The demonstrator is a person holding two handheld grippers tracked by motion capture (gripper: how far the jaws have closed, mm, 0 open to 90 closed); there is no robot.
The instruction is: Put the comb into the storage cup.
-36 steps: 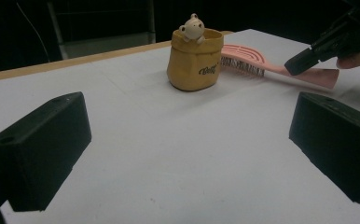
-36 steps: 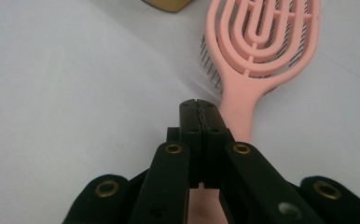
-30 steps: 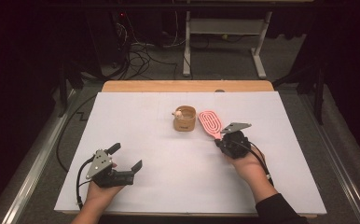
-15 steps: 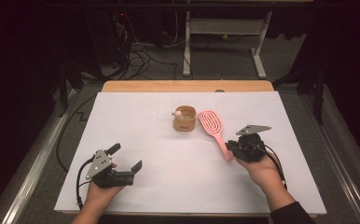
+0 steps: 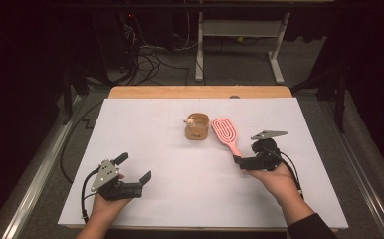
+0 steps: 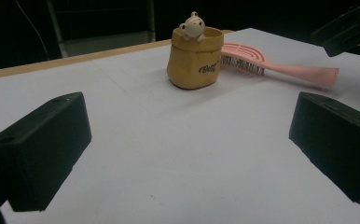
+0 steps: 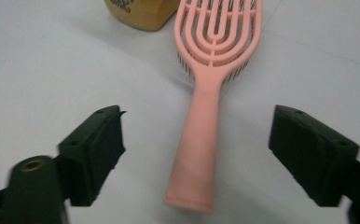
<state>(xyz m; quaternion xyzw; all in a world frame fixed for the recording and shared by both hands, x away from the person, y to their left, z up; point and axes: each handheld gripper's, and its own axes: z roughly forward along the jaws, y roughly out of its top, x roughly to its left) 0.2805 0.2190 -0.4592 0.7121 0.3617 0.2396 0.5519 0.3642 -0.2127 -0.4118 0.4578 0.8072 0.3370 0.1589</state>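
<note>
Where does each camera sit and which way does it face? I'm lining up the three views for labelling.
High view: above the person's side, looking forward and down on the table; both forearms, the left hand-held gripper and right hand-held gripper show.
Left gripper view: rides low, faces the yellow cup; its open jaws frame it.
Right gripper view: looks along the pink hairbrush, lying untouched between its jaws, which have just been opening.
Shared: cup and hairbrush appear in all three.

We see bright light from above on the white counter (image 5: 180, 149), while the room behind it is very dark. Shadows are soft. Up close, the pink brush (image 7: 206, 116) looks a bit blurry.
</note>
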